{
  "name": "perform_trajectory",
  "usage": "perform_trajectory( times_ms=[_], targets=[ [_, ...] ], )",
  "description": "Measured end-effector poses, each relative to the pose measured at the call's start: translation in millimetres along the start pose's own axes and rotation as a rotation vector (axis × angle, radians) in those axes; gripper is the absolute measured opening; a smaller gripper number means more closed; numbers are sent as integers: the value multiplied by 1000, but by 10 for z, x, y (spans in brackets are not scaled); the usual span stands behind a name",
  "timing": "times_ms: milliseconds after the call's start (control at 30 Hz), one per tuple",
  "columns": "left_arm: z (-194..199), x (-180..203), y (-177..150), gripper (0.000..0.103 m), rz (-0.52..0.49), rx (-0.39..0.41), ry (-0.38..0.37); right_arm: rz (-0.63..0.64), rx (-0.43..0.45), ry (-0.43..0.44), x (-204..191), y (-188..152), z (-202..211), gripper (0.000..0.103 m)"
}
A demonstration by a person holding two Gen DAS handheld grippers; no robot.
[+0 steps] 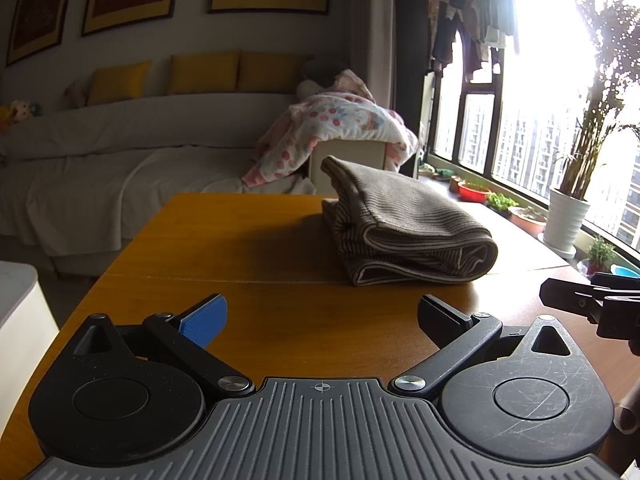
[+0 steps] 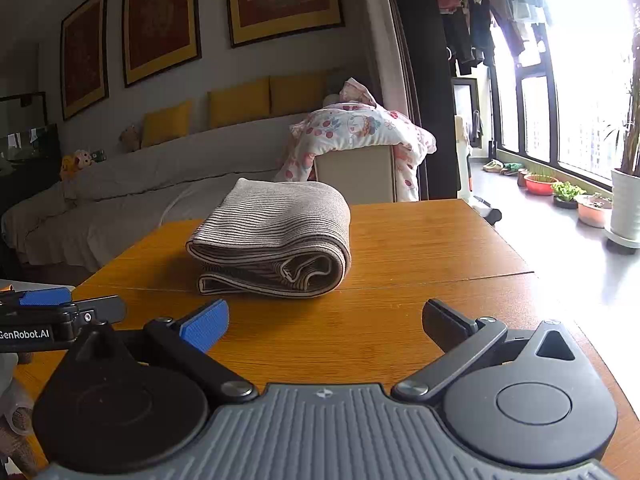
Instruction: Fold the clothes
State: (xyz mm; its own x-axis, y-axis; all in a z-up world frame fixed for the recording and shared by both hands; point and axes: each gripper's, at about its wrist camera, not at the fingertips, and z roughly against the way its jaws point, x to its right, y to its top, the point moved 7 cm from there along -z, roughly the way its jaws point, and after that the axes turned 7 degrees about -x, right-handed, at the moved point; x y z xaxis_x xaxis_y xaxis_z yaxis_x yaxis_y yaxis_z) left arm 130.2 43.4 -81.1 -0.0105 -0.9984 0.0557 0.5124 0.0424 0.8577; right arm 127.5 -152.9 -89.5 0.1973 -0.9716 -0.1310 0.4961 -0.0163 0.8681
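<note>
A brown striped garment [image 1: 404, 226] lies folded in a thick bundle on the wooden table [image 1: 240, 248]. It also shows in the right wrist view [image 2: 276, 240], on the table [image 2: 420, 248]. My left gripper [image 1: 320, 316] is open and empty, above the table's near part, short of the bundle and to its left. My right gripper [image 2: 326, 320] is open and empty, just in front of the bundle. The right gripper shows at the right edge of the left wrist view [image 1: 592, 304], and the left gripper at the left edge of the right wrist view [image 2: 60, 316].
A white-covered sofa [image 1: 100, 160] with yellow cushions stands behind the table. A floral blanket [image 1: 332, 128] hangs over a cream box. Potted plants [image 2: 588, 204] and a tall white pot [image 1: 564, 216] line the windows on the right. Clothes hang above.
</note>
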Motion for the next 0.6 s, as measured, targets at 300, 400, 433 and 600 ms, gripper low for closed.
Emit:
perform_trajectory(
  times_ms=[300, 400, 433, 600],
  targets=[
    [-7, -10, 5, 103, 1, 0, -1, -1, 2, 1, 12, 0, 5, 103],
    [-5, -8, 4, 103, 2, 0, 0, -1, 2, 1, 10, -1, 7, 103],
    [-7, -7, 3, 103, 2, 0, 0, -1, 2, 1, 9, -2, 8, 103],
    [-5, -16, 1, 103, 5, -1, 2, -1, 3, 2, 9, -2, 10, 103]
  ],
)
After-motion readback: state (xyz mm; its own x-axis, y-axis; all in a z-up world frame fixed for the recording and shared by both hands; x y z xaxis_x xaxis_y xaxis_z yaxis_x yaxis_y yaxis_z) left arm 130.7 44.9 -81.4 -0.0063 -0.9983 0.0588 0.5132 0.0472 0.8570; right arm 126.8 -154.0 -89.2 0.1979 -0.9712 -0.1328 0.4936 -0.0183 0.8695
